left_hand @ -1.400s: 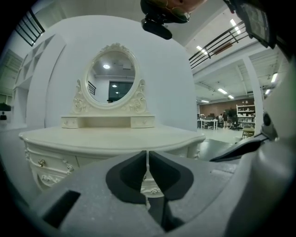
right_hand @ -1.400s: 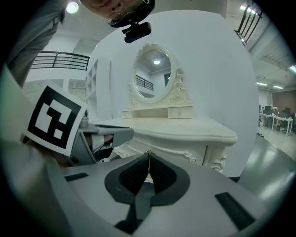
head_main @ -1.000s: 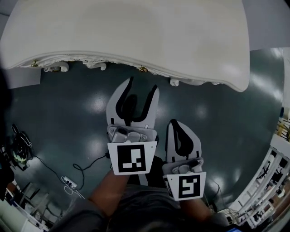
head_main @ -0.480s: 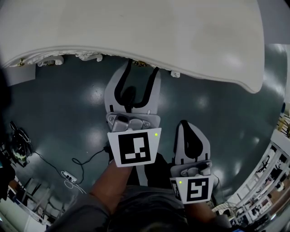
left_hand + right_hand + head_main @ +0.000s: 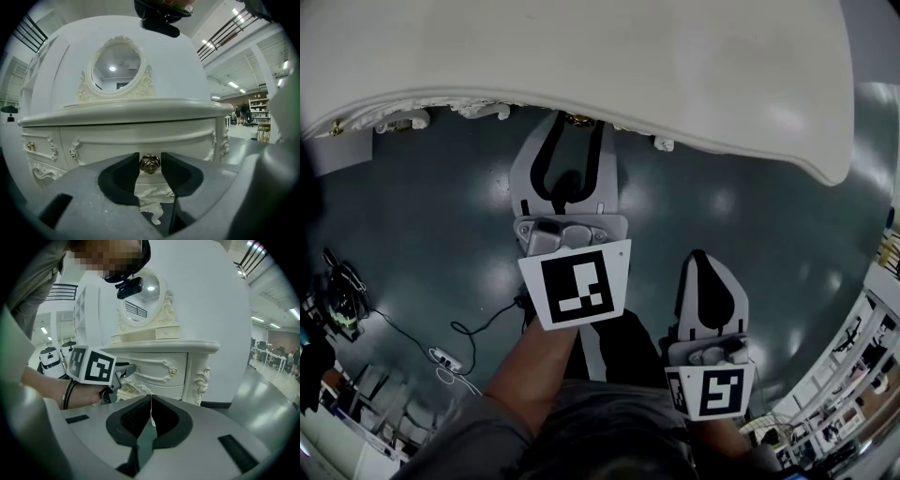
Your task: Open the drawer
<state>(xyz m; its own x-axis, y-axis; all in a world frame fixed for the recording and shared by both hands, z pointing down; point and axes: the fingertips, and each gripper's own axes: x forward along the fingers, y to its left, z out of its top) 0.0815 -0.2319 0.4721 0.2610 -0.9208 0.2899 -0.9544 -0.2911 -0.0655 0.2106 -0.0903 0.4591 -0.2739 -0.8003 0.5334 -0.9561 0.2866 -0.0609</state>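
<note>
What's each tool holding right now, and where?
Left tool: jaws have just been closing onto the gold rose drawer knob, pads on its sides. Right tool: shut, empty.

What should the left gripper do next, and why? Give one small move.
Probably draw the left gripper straight back, away from the dresser. Its jaws have just been closing and now look seated on both sides of the gold knob, while the drawer looks closed.
</note>
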